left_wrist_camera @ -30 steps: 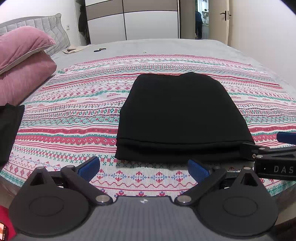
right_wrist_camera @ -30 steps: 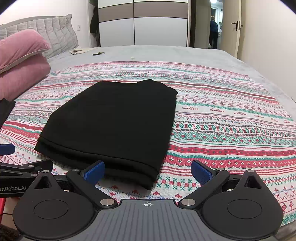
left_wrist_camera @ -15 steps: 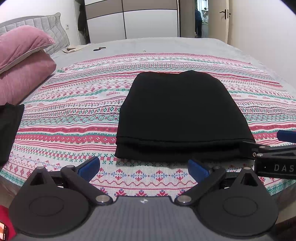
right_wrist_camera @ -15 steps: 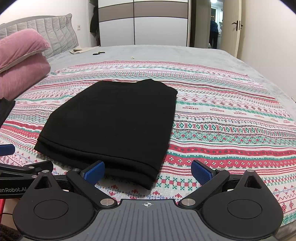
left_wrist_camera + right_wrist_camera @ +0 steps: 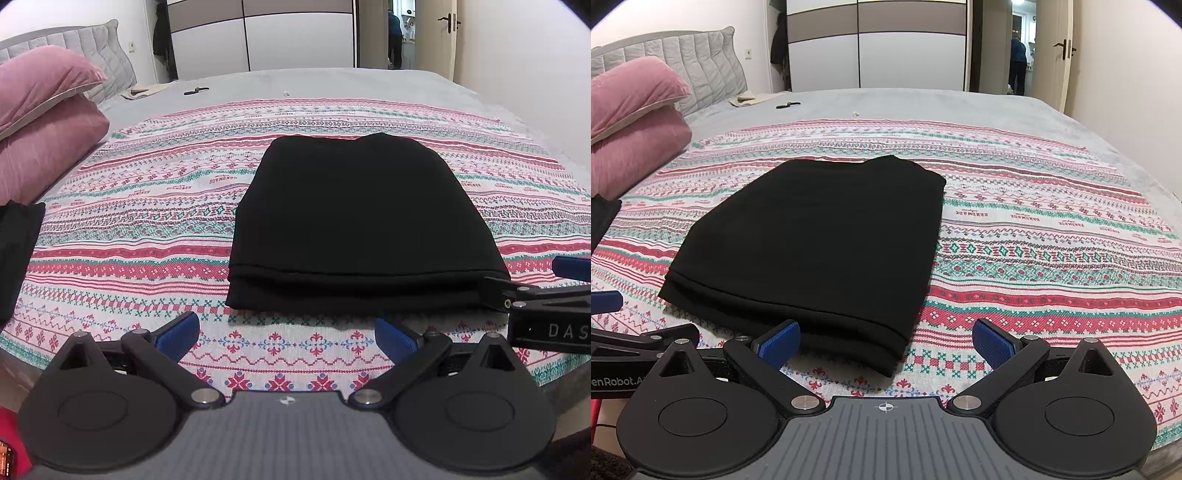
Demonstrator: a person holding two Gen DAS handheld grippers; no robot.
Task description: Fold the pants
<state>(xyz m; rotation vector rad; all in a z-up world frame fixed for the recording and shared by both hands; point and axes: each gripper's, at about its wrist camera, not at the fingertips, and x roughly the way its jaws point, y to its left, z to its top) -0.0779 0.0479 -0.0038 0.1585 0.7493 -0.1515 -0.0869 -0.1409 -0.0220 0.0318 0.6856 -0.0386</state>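
We see the bed [image 5: 1015, 107] under a patterned blanket [image 5: 1052, 258]. Folded black pants [image 5: 354, 221] lie mid-blanket, toward its near edge. Pink pillows [image 5: 44, 122] sit at the left edge. Our left gripper [image 5: 288, 334] and right gripper [image 5: 886, 341] hold fingers wide, gripping nothing.

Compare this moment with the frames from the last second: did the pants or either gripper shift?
Almost nothing changed. The left gripper and right gripper stay with jaws open just short of the near edge of the folded black pants, holding nothing; the views drift only a touch. The pants lie as before on the patterned blanket, the pink pillows too.
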